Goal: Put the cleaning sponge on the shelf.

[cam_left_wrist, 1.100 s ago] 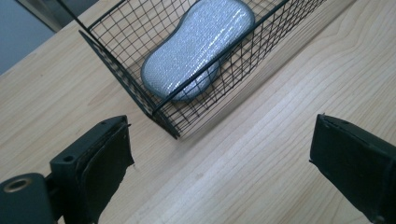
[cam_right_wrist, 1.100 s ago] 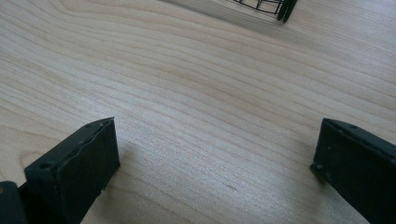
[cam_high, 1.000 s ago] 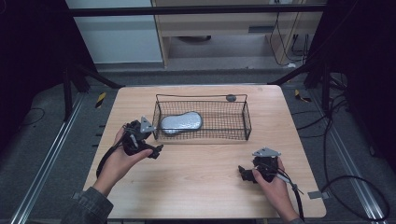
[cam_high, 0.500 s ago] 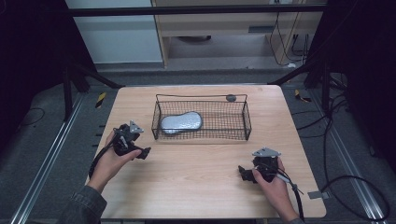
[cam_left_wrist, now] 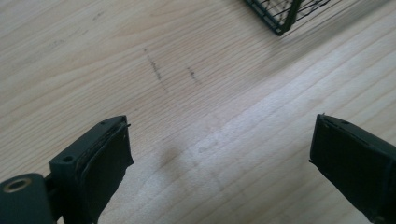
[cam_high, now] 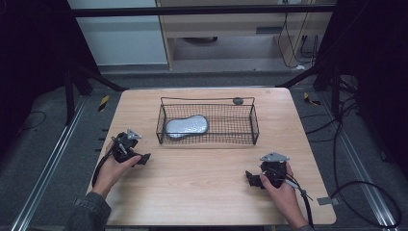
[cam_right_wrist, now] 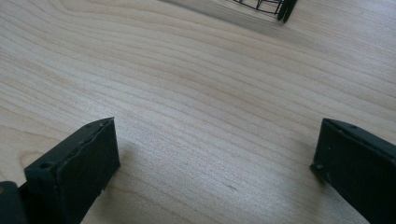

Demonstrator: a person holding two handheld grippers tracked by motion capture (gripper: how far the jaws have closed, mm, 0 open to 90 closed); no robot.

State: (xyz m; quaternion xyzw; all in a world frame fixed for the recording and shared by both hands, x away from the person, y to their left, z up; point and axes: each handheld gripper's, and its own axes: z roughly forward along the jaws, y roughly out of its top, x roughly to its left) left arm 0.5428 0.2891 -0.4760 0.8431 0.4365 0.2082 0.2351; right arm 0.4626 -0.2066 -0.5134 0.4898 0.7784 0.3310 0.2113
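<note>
Your gripper views cut the wire basket (cam_left_wrist: 280, 14) down to one corner at the top edge, and the small dark object (cam_high: 237, 101) at its far rim is too small to identify.

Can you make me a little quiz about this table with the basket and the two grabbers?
1. True or false: the grey pouch lies inside the wire basket.
2. The left gripper has its jaws: A open, B shut on the pouch, C shut on the basket.
3. Fill in: the right gripper hovers over bare ____ tabletop.

Key: 1 true; 2 A; 3 wooden.
</note>
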